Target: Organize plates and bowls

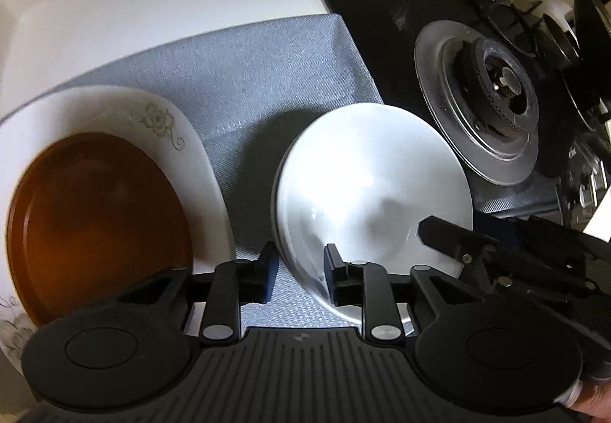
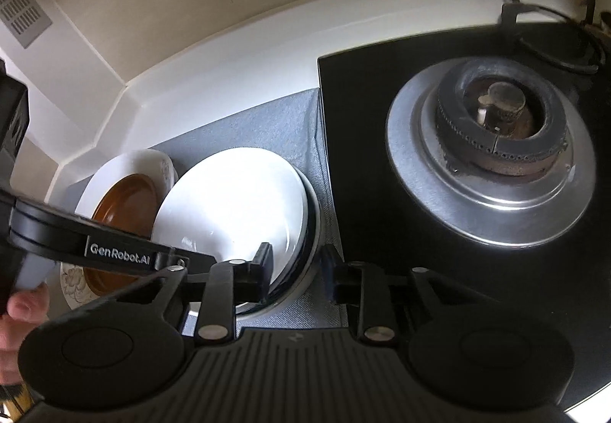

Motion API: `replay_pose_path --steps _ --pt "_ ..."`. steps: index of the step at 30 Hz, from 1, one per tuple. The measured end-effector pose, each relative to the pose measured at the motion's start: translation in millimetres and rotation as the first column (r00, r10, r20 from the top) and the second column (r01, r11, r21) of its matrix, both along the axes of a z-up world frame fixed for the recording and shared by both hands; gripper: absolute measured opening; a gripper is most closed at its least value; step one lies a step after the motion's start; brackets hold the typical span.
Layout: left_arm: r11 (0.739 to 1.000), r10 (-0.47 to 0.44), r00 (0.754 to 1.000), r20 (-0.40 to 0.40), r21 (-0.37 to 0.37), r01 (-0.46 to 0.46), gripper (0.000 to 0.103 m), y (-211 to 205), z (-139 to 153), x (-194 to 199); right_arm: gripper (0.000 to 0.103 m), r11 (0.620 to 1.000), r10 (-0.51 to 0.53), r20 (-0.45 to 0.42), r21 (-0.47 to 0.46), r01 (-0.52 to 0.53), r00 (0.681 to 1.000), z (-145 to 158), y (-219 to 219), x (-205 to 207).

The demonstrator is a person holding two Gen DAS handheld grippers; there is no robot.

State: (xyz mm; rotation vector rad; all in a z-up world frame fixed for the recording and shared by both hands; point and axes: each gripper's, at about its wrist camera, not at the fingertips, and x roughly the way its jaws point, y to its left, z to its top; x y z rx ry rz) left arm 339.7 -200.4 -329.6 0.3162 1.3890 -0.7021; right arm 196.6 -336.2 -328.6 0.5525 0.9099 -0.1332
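Left gripper [image 1: 298, 276] jaws apart astride near rim of round white ceramic bowl [image 1: 376, 190], right gripper [image 2: 296, 276] likewise at its right rim. Under bowl: grey woven mat [image 1: 244, 87]. Beside: white flowered plate [image 1: 160, 117] bearing brown glossy plate [image 1: 95, 224].

Both wrist views close, downward; shared white bowl [image 1: 374, 186].

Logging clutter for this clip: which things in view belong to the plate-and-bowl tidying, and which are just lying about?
Job:
- white bowl, stacked on a dark-rimmed one
- brown plate, on the flowered plate
- left gripper, open astride the bowl's rim
- right gripper, open astride the rim's other side

Lying about:
- grey mat
- burner
- pot stand
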Motion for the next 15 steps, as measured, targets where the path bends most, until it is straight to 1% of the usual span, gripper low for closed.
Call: replay_pose_path --steps 1,2,3,5,7,11,15 --pt "1.0 -0.004 1.0 -0.005 -0.001 0.004 0.031 -2 -3 -1 0.035 1.0 0.002 -0.01 0.002 -0.002 1.0 -3 0 4" --pt "1.0 -0.017 1.0 -0.004 -0.001 0.017 0.037 -4 -5 -2 0.036 1.0 0.008 -0.015 -0.004 -0.008 1.0 -5 1 8" --pt "1.0 -0.023 1.0 0.011 0.003 0.023 0.037 -6 -5 -4 0.036 1.0 0.016 -0.019 -0.014 -0.016 1.0 -8 2 11" --pt "1.0 -0.021 1.0 0.016 0.012 0.021 0.037 -6 -5 -6 0.033 0.999 0.017 -0.021 -0.037 -0.018 1.0 -10 4 14" --pt "1.0 -0.014 1.0 0.003 0.016 0.014 0.036 -5 -6 -7 0.028 1.0 0.002 -0.022 -0.029 -0.002 1.0 -9 4 12" --pt "0.999 -0.021 1.0 -0.007 0.025 0.021 0.033 -2 -4 -14 0.026 1.0 -0.008 -0.02 -0.005 0.008 1.0 -8 4 1" --pt "1.0 -0.002 1.0 -0.005 0.008 0.003 0.033 0 5 -21 0.026 1.0 -0.015 -0.007 -0.006 0.015 1.0 1 4 -11"
